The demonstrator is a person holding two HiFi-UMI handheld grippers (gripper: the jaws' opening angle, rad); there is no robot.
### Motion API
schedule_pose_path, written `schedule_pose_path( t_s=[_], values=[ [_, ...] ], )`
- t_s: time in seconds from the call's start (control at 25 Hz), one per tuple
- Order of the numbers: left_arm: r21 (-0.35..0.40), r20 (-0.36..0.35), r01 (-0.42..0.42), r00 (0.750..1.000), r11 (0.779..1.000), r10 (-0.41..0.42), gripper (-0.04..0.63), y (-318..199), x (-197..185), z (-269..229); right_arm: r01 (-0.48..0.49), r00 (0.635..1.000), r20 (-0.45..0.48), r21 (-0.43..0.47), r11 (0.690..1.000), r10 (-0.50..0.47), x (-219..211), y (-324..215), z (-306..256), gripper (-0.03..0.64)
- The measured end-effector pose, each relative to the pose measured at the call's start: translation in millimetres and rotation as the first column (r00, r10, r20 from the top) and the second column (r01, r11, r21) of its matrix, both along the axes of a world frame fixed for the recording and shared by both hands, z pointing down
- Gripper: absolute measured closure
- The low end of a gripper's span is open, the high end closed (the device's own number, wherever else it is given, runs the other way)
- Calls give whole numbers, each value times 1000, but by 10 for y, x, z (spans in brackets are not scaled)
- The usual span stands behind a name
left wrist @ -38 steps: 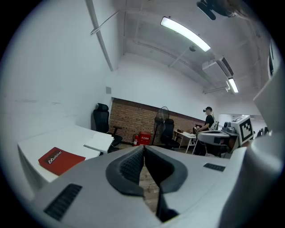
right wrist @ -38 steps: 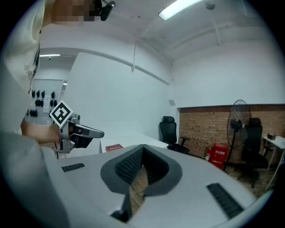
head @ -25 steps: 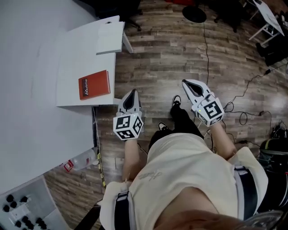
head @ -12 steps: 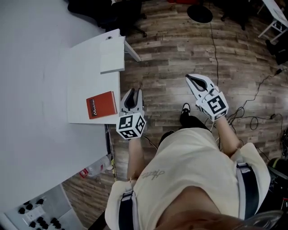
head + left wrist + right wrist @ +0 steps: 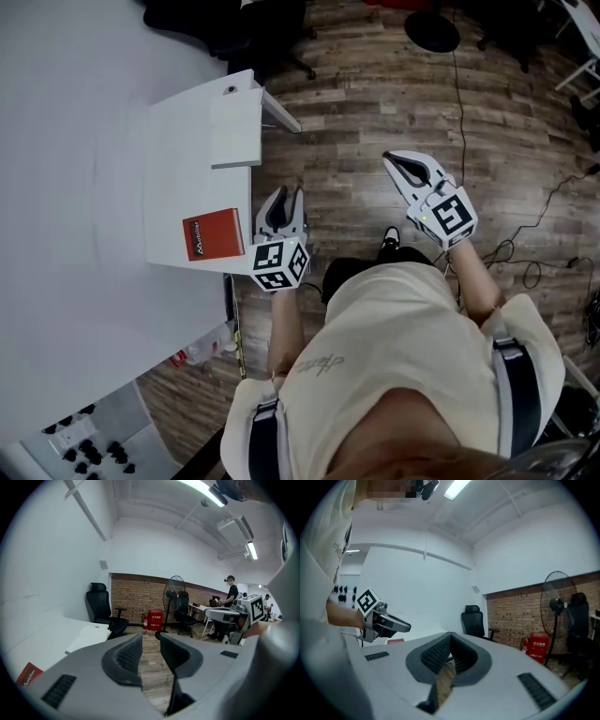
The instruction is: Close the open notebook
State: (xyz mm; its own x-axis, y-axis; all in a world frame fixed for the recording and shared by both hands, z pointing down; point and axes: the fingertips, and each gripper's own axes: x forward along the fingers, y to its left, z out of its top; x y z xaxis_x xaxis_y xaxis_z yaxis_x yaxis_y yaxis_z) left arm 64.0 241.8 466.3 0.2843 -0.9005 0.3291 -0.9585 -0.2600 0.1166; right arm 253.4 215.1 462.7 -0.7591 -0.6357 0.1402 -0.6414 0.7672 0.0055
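The notebook (image 5: 214, 234) lies just left of the left gripper (image 5: 284, 195), the nearer one; its empty jaws have just been opening. The right gripper (image 5: 394, 161) has its jaws pressed together.

Cream T-shirt (image 5: 375, 328) (black shoulder straps (image 5: 514, 398))

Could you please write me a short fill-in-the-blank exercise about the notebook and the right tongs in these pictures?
1. The red notebook lies on the white ___.
2. The notebook is ___, not open.
3. The right tongs hang over the ___ floor.
4. The right tongs' jaws are ___, with nothing between them.
Missing words: table; closed; wooden; shut.
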Motion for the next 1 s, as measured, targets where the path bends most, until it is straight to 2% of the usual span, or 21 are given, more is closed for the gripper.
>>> schedule_pose_path(
  t_s=[0.32,0.56,0.84,1.0],
  values=[
    [-40,-17,24,1000,999,-25,469,-361,-68,152,50,999,-10,-43,998,-50,-149,-400,110,612],
    [-59,-50,29,998,998,-32,469,-959,-326,347,51,998,-45,-63,997,-54,-387,-939,173,612],
    [8,-47,13,999,1000,-13,471,-1891,-636,105,90,989,-116,23,996,-87,-881,-1791,-213,612],
    [21,-39,9,999,1000,-8,469,-2163,-843,8,105,991,-83,32,994,-102,-1159,-2106,-315,612]
  ],
)
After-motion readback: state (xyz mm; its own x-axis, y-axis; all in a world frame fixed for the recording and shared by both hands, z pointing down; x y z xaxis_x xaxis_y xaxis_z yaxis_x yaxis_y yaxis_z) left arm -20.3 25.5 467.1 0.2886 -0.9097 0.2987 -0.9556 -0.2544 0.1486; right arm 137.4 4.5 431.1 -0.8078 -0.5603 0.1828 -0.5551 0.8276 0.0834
